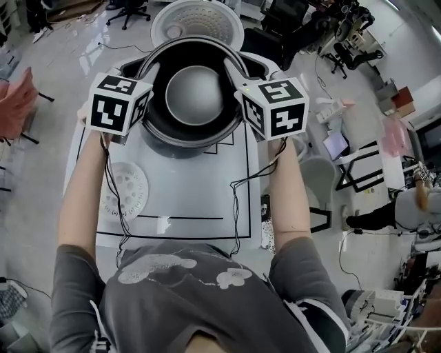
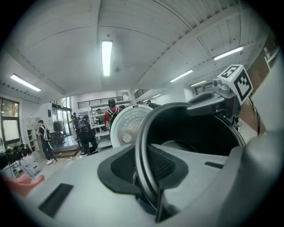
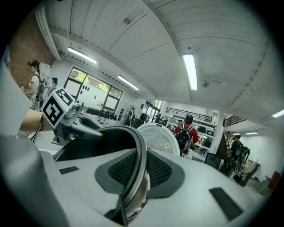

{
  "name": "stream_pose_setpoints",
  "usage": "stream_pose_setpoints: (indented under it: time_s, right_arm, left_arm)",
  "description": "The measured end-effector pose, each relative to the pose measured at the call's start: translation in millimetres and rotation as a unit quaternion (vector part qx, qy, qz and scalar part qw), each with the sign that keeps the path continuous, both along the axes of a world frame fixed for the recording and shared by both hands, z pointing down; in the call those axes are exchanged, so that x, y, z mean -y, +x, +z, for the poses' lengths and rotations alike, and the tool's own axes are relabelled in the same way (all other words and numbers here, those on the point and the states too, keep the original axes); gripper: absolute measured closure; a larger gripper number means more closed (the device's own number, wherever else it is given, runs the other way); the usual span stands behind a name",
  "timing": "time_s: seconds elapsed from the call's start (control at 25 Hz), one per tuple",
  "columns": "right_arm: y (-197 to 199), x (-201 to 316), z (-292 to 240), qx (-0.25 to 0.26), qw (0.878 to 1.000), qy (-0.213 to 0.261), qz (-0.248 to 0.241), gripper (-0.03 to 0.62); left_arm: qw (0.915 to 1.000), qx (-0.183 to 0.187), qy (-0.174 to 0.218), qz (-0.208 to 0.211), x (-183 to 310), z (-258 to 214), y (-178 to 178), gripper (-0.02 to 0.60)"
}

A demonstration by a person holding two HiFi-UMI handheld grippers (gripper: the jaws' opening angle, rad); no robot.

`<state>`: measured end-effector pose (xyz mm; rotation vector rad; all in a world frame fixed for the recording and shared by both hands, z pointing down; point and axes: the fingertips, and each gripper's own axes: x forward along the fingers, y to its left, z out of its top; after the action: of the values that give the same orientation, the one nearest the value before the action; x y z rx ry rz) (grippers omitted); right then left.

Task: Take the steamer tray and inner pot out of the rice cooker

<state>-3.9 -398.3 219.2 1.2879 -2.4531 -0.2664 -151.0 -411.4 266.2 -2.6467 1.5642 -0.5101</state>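
Left gripper point(image 2: 148, 165): jaws close to shut, clamped across the thin rim of the inner pot point(image 1: 194, 96), one pad inside the wall, one outside. Grip taken at the rim's left edge, likely because the smooth round wall offers nothing else to catch. Behind and below these jaws, toward the person: the steamer tray point(image 1: 124, 192), flat on the counter point(image 1: 200, 196), already out and well apart from the pot. Between the two sets of jaws: the pot itself, mouth up, roughly level, seemingly raised over the rice cooker point(image 1: 267, 67). Beyond the jaws: the open lid point(image 1: 197, 21), tipped back out of the way. Right gripper point(image 3: 133, 174): jaws equally narrow, biting the opposite edge of the rim. Matched grips on facing sides, presumably to keep the pot balanced and stop it tipping. Left to do, by the look of it: carry clear and set down on the counter.
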Motion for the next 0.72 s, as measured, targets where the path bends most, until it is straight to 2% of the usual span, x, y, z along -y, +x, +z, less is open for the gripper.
stream_pose_setpoints:
  time_s: [0.28,0.56,0.72]
  right_arm:
    - [9.2,-53.7,1.1,0.035,0.999,0.001,-0.018,0.507]
    - [17.9,-98.1,27.2,0.073,0.996,-0.027,-0.041,0.508]
    - [23.6,-116.8,42.5,0.081,0.994,-0.043,-0.051,0.508]
  left_arm:
    - [1.0,0.006,0.0,0.004,-58.2,-7.3,7.6,0.506]
    - [0.9995,0.017,-0.027,-0.003,-109.5,12.1,15.0,0.508]
    - [0.9989,0.01,-0.045,-0.006,-132.1,25.9,20.6,0.508]
